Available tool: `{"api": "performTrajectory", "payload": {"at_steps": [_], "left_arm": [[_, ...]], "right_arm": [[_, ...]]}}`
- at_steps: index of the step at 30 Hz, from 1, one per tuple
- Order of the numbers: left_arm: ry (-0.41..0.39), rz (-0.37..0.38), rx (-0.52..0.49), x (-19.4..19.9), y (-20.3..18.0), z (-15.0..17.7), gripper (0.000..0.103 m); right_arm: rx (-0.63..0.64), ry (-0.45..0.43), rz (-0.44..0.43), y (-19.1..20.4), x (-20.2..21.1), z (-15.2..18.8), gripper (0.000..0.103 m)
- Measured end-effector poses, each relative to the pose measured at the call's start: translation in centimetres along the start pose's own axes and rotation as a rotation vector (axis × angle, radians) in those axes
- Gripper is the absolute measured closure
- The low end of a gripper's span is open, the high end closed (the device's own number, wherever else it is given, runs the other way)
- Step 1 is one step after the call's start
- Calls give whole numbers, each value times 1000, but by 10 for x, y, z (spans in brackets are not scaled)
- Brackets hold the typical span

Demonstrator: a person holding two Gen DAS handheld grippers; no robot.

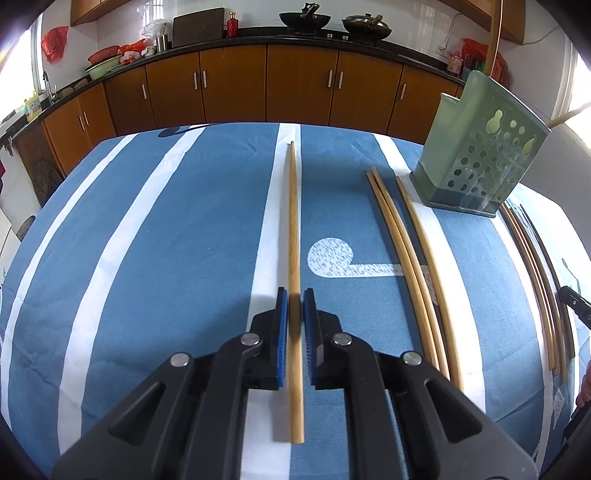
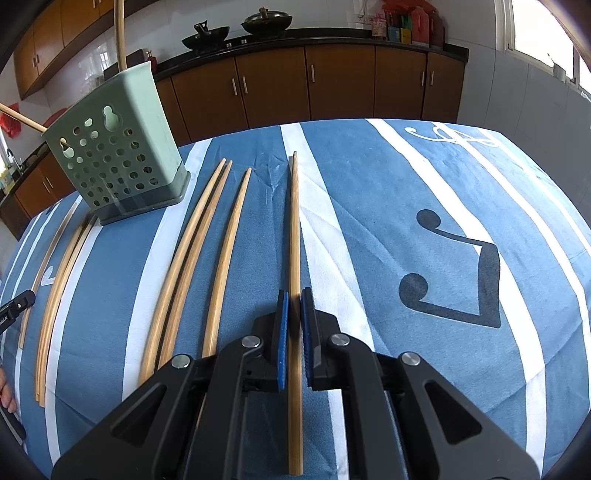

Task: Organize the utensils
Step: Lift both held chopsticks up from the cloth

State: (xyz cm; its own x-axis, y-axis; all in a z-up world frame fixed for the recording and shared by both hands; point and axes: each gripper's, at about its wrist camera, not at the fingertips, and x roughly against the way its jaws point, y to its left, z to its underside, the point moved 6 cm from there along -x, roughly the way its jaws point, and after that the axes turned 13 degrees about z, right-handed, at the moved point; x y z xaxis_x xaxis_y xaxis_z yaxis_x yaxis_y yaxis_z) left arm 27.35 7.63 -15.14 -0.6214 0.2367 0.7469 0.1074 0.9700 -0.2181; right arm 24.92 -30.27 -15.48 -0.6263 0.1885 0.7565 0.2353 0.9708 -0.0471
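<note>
Left wrist view: the left gripper clamps one wooden chopstick over the striped tablecloth, left of the green holder.

Right wrist view: the right gripper clamps another chopstick; the holder stands far left.

Both grippers are black, with silver pivot screws and blue ribbed pads lining their fingers.

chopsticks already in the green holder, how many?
2. The upright chopstick stands at the back of the holder; the leaning chopstick pokes out sideways. Shorter ones inside could be hidden.
</note>
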Motion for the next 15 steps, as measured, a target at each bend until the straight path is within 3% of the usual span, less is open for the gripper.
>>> {"api": "performTrajectory", "payload": {"at_steps": [15], "left_arm": [[10, -10, -33, 10, -5, 13, 95]], "right_arm": [[8, -5, -8, -3, 7, 7, 96]]}}
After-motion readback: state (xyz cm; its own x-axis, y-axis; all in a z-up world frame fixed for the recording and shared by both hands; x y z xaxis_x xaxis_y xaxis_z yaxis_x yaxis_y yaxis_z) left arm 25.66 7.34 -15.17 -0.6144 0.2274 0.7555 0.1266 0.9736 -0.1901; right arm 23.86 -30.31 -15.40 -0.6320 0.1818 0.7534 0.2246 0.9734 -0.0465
